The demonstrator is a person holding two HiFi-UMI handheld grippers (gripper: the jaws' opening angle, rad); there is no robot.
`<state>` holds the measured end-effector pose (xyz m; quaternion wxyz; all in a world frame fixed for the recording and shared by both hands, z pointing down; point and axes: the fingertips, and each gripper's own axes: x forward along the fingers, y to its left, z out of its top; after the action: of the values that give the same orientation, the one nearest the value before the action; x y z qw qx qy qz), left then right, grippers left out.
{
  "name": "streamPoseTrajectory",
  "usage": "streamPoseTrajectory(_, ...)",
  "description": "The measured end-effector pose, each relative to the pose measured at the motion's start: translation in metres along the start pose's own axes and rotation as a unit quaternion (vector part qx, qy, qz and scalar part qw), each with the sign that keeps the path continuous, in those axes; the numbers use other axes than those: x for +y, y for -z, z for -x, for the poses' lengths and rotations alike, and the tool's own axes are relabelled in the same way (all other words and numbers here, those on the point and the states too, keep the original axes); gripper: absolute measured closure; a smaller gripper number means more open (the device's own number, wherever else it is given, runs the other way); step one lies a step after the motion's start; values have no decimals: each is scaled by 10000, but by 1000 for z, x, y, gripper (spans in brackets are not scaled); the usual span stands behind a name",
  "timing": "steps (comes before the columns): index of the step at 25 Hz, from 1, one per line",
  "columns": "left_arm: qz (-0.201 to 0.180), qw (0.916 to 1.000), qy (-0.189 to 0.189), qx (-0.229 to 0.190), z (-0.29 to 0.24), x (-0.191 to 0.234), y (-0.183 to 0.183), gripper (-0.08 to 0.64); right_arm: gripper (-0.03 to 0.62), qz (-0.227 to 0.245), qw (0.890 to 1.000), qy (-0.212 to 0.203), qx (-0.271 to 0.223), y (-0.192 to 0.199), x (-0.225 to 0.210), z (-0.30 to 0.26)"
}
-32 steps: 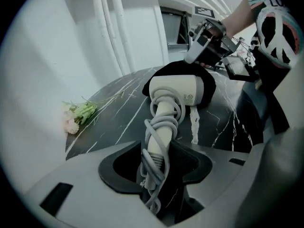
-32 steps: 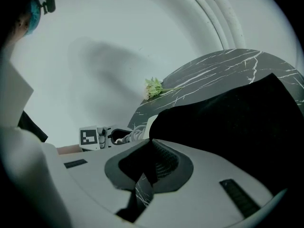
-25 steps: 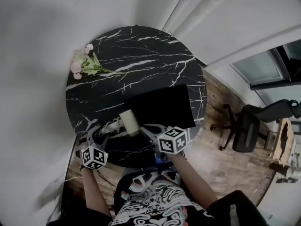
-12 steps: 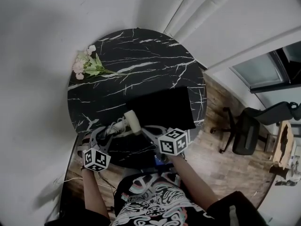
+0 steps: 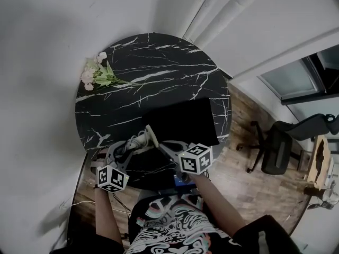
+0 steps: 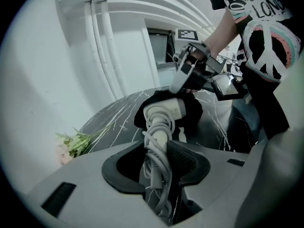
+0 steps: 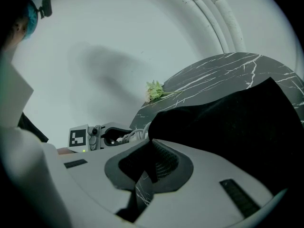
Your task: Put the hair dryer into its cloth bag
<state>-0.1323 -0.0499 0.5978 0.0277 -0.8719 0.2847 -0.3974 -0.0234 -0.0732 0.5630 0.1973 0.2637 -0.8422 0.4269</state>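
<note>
The white hair dryer [image 5: 148,137] has its cord wound round the handle. My left gripper [image 6: 159,158] grips that wrapped handle [image 6: 156,141], its jaws still closing on it, and holds the dryer slanted off the table. The dryer's head [image 6: 166,110] pokes into the mouth of the black cloth bag [image 6: 192,110], which lies on the table's near right [image 5: 183,120]. My right gripper [image 7: 149,167] is shut on the bag's edge [image 7: 156,122] and lifts it, seen from the left gripper view too [image 6: 183,82]. In the head view the left gripper [image 5: 130,150] and right gripper [image 5: 164,146] are close together.
The round black marble table [image 5: 159,62] stands against a white wall. A small bunch of pale flowers [image 5: 95,73] lies at its far left edge. An office chair [image 5: 278,142] stands on the wooden floor to the right. The person's body is right behind the grippers.
My left gripper has moved up and to the right with the hair dryer, bringing its head closer into the bag's mouth. The right gripper and the bag have stayed still.
</note>
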Motion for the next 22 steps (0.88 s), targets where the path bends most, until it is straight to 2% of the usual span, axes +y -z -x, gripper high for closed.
streamPoseTrajectory(15, -82, 9990, 276, -340, -29, -1, -35, 403, 566, -43, 9996, -243, -119, -12, 3, 6)
streamPoseTrajectory(22, 1, 9975, 448, -538, -46, -4, -53, 405, 566, -49, 9993, -343, -156, -16, 5, 8)
